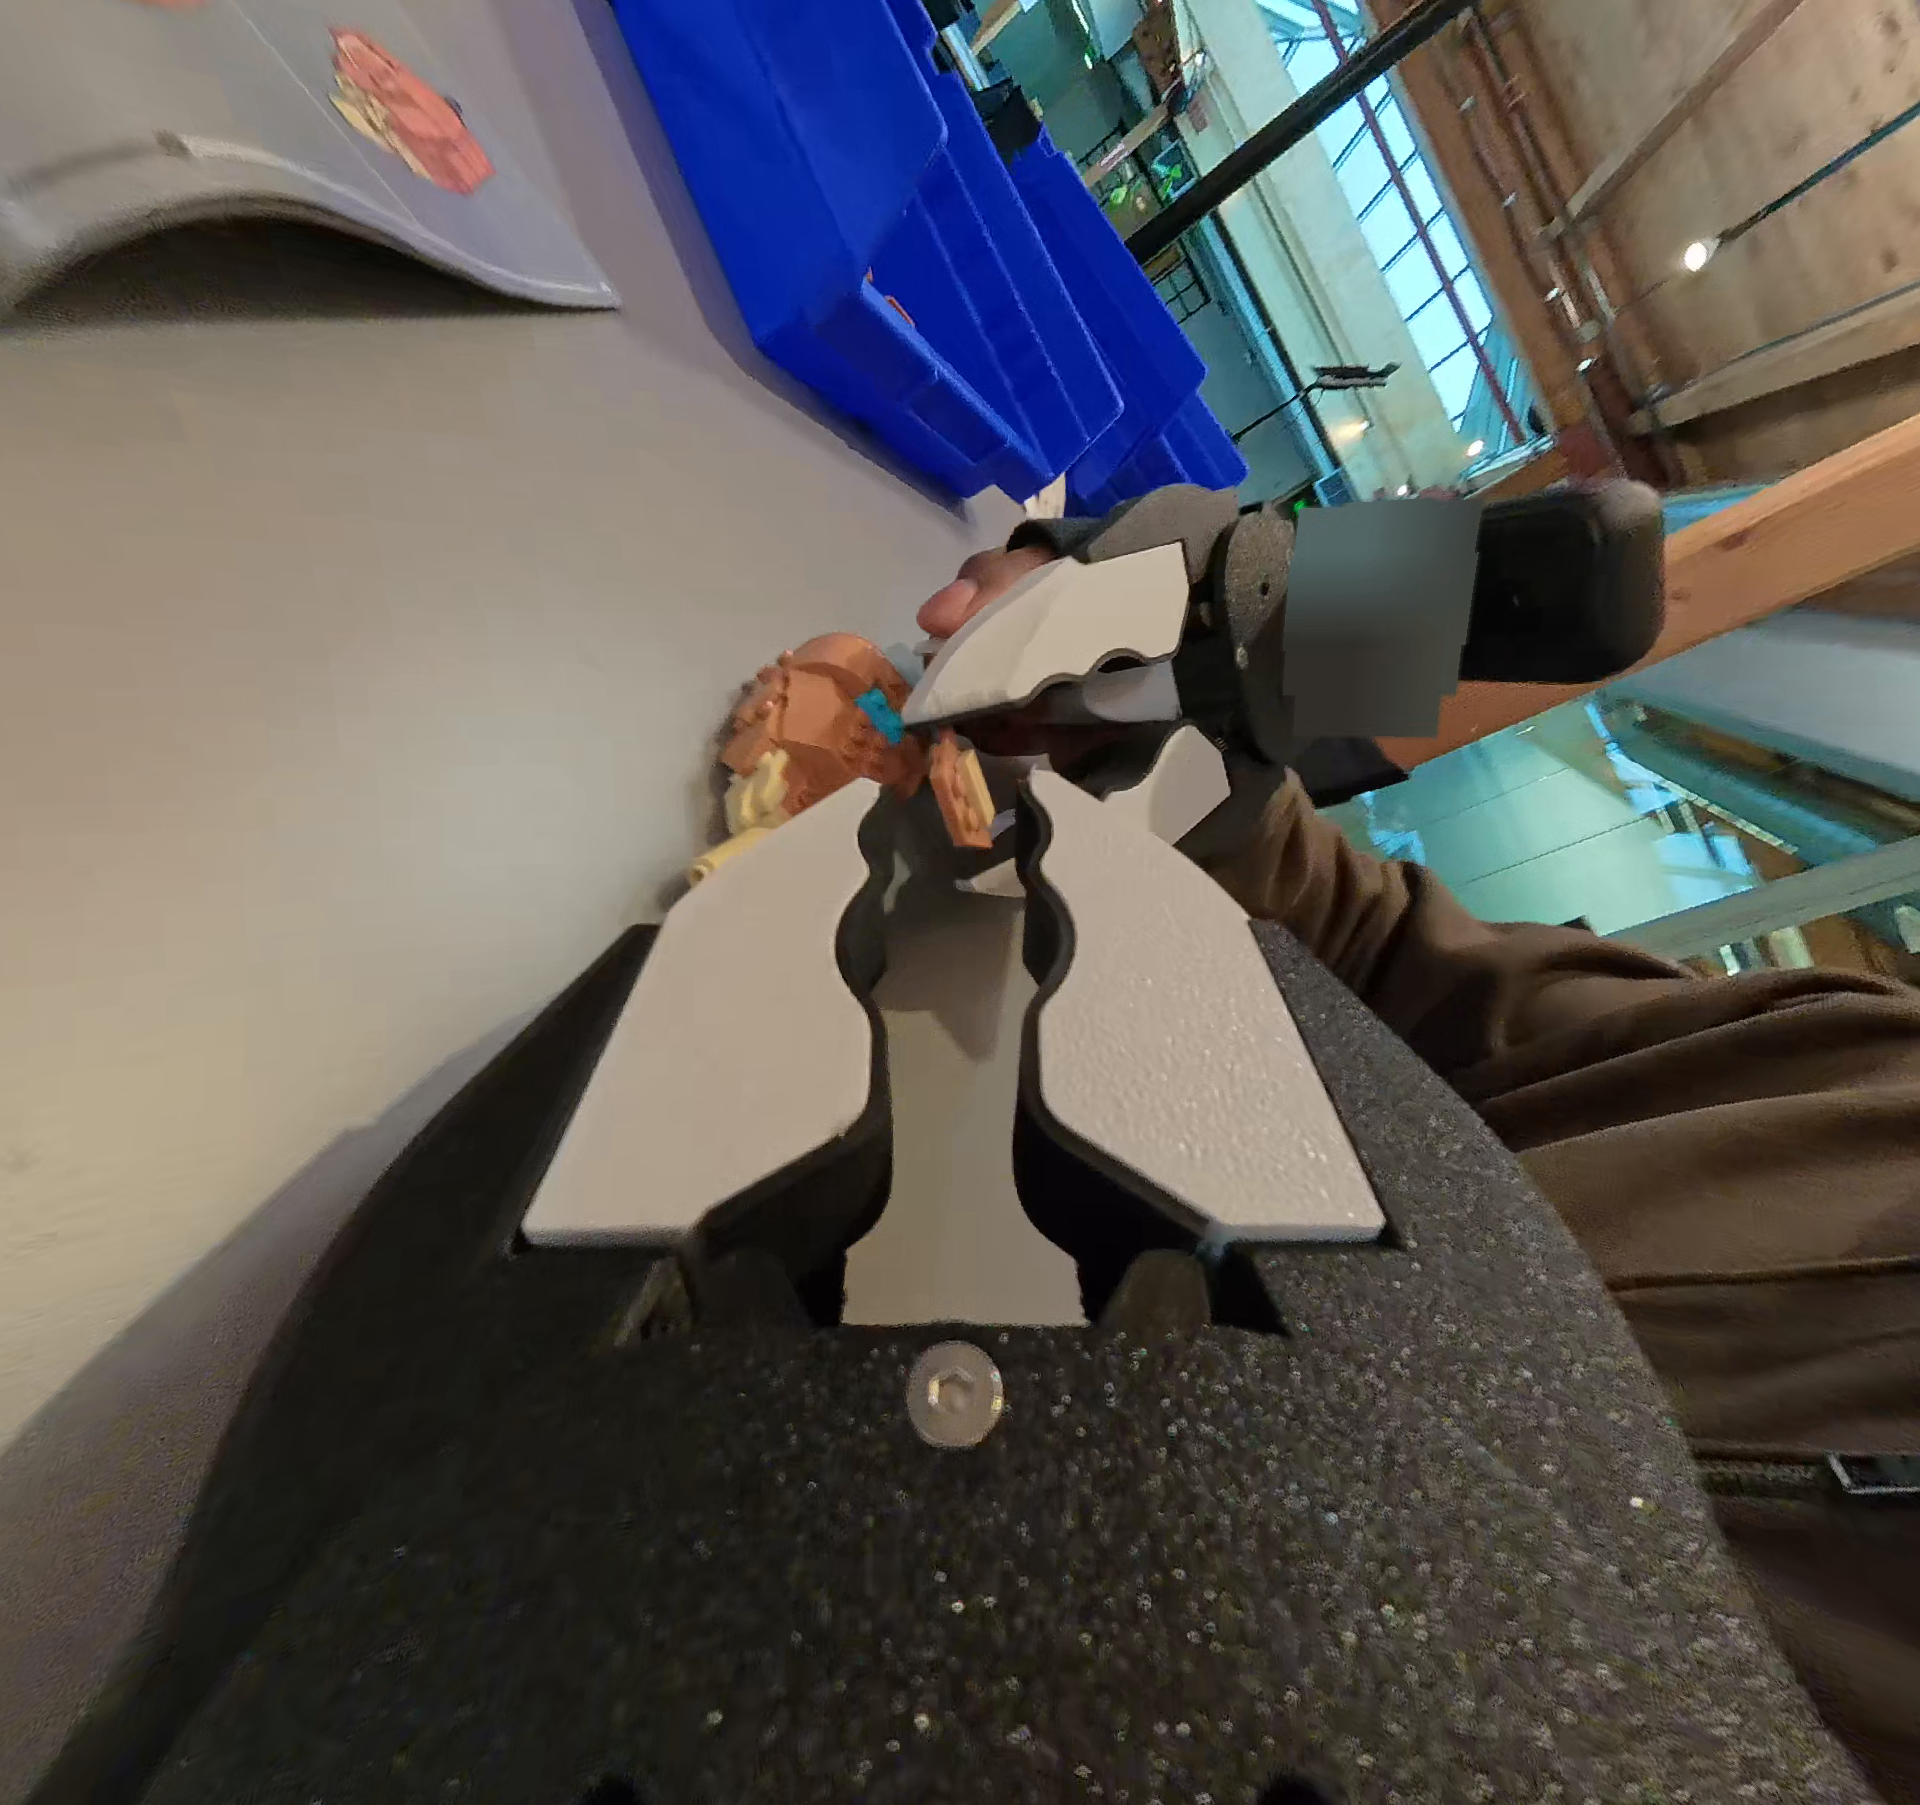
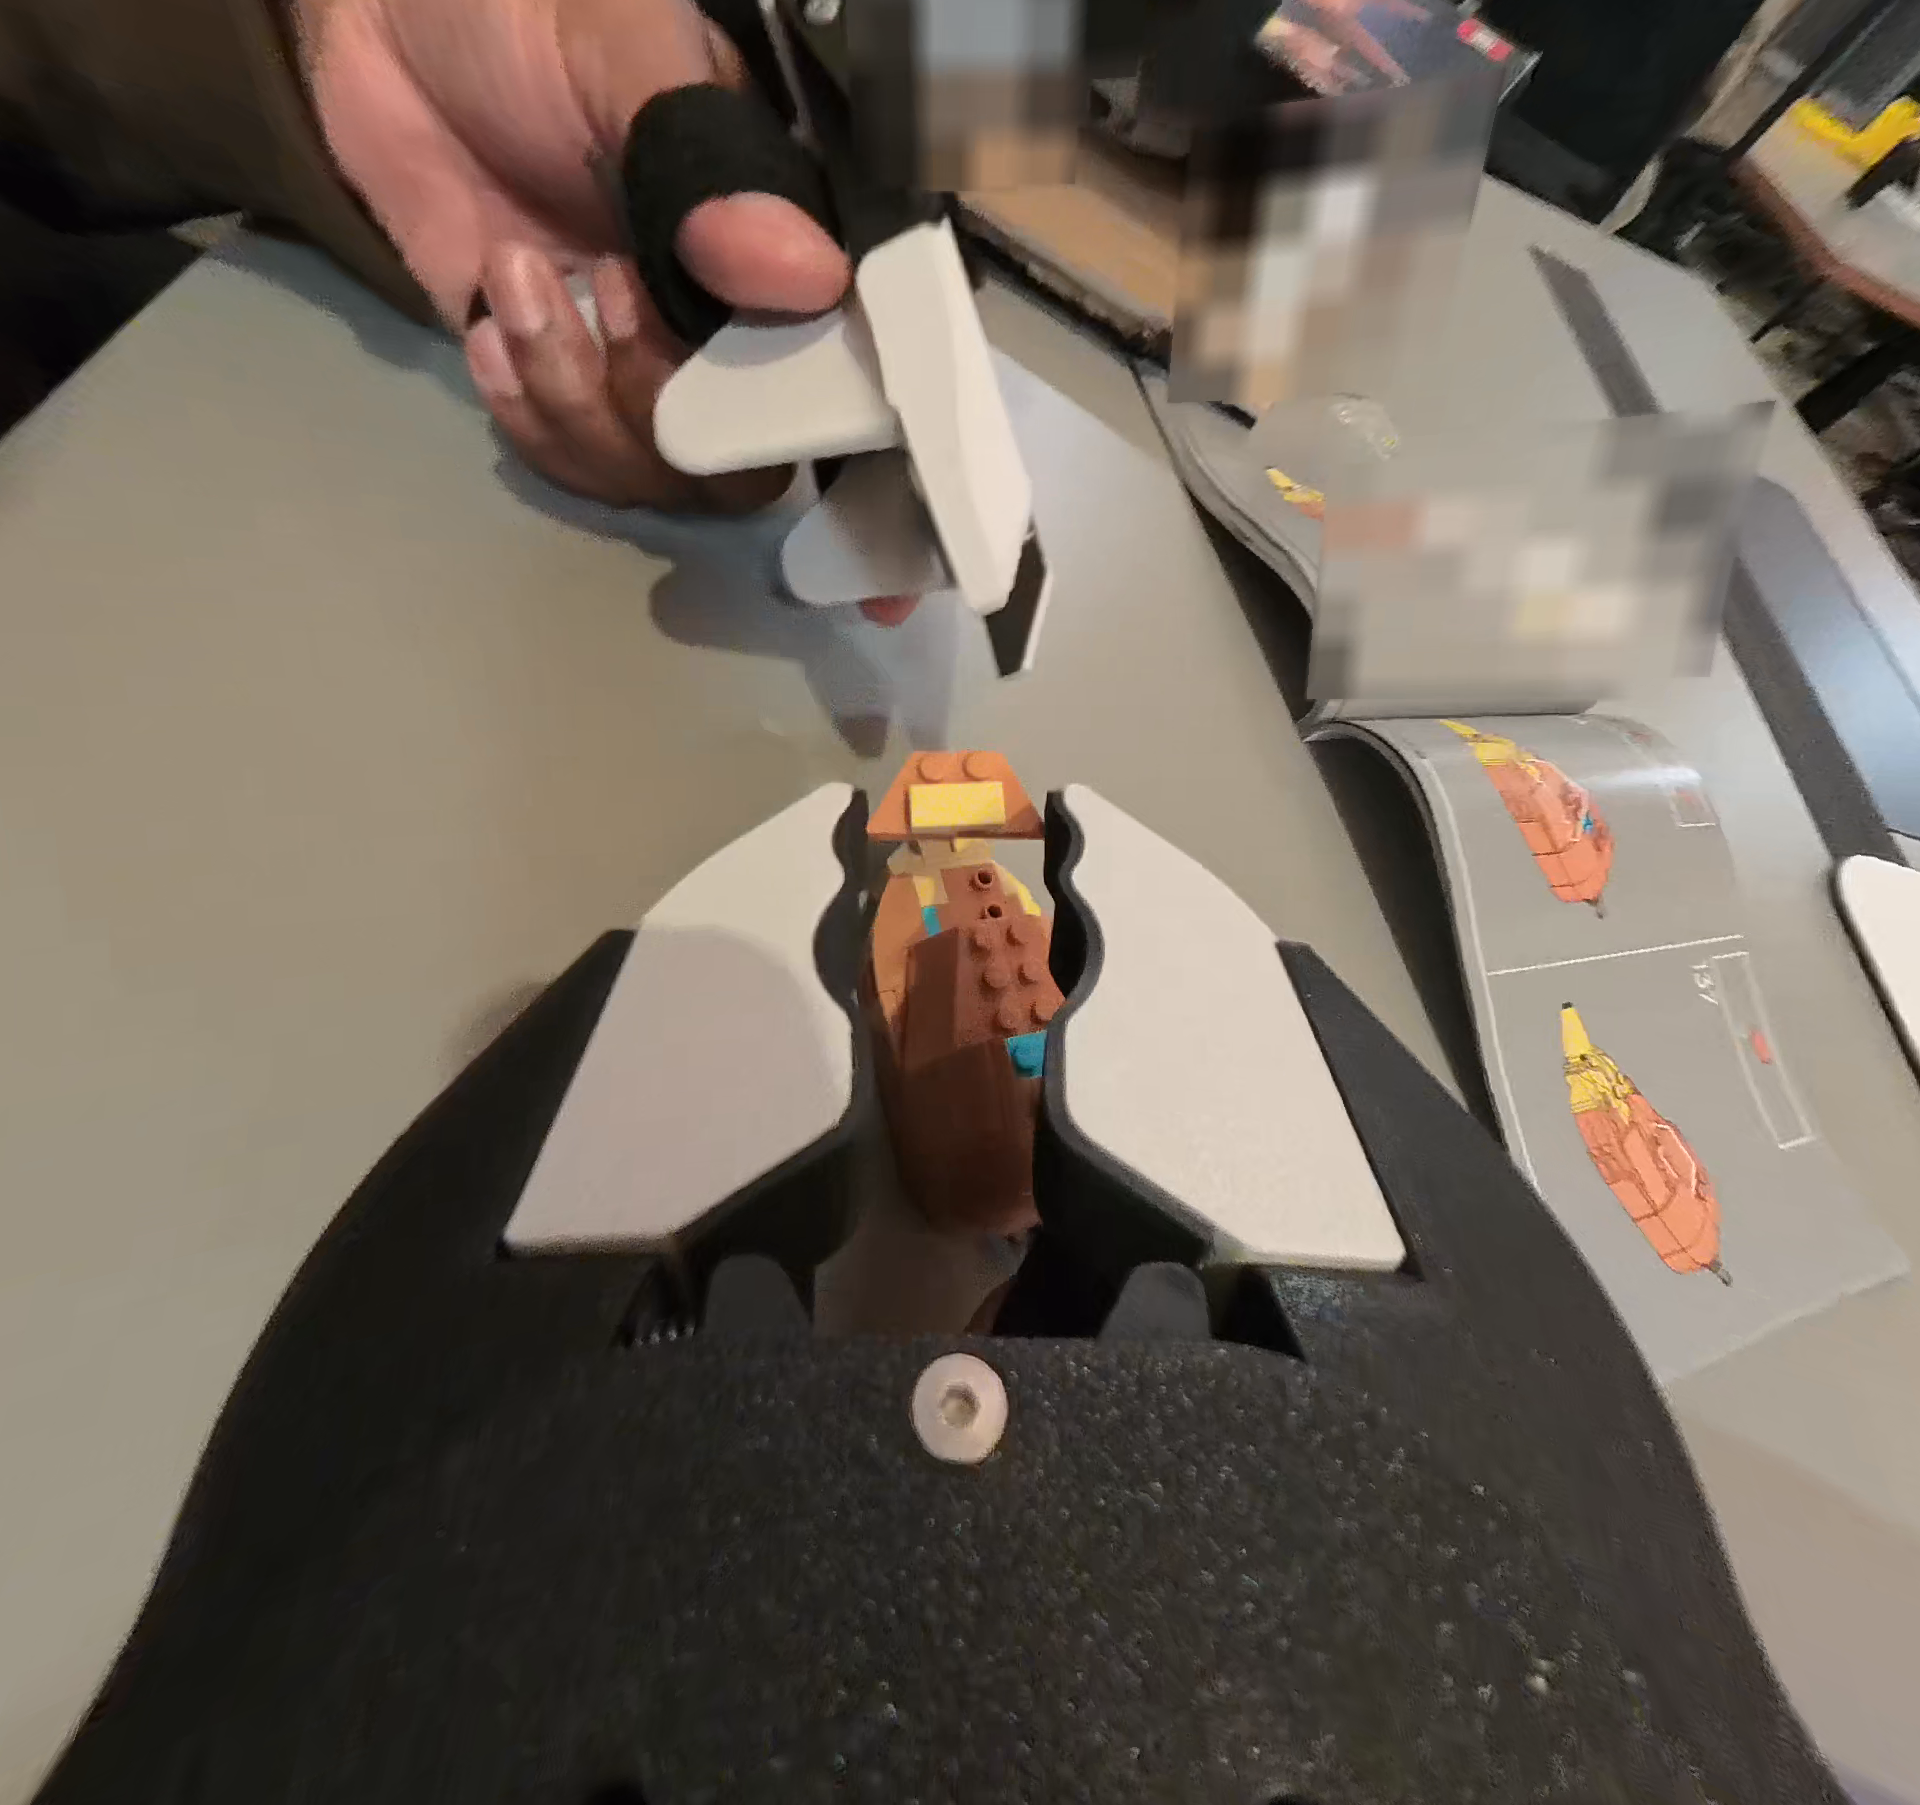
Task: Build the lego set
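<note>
My right gripper [image 2: 954, 810] is shut on a brown and orange lego model [image 2: 966, 1028] with studs on top, a teal piece on its side, and an orange wedge plate with a yellow tile [image 2: 956, 805] at its front end. It holds the model over the grey table [image 2: 312, 716]. My left gripper [image 1: 951, 799] is open and empty, its tips close to that wedge plate [image 1: 961, 799]. In the right wrist view the left gripper [image 2: 925, 612] hovers just beyond the model's front end, apart from it. The left wrist view shows the right gripper [image 1: 925, 716] clamped on the model [image 1: 810, 727].
An open instruction booklet [image 2: 1610, 976] lies on the table to the right of the model; it also shows in the left wrist view [image 1: 260, 93]. Several blue plastic bins [image 1: 831, 145] stand at the table's far side. A person's hands and brown sleeves hold both grippers. My two grippers' fingertips are within a few centimetres of each other.
</note>
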`<state>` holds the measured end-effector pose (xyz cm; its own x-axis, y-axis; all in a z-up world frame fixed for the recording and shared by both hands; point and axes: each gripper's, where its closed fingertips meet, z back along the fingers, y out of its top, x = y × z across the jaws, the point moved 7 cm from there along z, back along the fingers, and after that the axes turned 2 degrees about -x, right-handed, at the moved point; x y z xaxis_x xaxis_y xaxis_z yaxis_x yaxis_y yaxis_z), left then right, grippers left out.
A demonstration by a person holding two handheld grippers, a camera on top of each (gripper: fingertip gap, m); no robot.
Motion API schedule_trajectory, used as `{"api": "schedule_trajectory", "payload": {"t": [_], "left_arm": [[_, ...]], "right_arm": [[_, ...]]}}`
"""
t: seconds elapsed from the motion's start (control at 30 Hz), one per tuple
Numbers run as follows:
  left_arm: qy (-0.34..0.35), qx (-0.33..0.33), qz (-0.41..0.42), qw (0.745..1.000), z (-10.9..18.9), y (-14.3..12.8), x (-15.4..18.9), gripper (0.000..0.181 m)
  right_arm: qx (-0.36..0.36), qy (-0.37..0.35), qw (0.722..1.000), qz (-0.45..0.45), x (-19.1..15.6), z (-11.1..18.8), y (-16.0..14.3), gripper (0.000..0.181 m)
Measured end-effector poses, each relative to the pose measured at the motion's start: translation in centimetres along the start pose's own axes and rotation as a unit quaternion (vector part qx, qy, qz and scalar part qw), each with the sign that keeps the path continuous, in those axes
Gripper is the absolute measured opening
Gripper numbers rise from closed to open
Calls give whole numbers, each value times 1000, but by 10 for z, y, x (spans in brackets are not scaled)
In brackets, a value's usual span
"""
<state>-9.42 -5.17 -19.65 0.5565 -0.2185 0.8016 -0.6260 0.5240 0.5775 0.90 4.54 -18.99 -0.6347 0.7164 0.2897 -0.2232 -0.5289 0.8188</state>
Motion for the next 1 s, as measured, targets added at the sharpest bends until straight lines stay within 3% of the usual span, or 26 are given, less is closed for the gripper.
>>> {"api": "schedule_trajectory", "payload": {"t": [0.17,0.5,0.7,1.0], "left_arm": [[2,-19,-37,999,6,8,-5,22],[-4,-71,-84,994,1,6,-4,22],[-6,-78,-97,992,-1,5,-2,21],[5,-103,-119,988,-4,1,-1,20]], "right_arm": [[-54,38,998,13,4,-9,-2,33],[-102,105,989,21,11,2,-2,33],[-141,155,976,55,12,-11,-2,33],[-166,163,970,67,14,-19,-5,33]]}}
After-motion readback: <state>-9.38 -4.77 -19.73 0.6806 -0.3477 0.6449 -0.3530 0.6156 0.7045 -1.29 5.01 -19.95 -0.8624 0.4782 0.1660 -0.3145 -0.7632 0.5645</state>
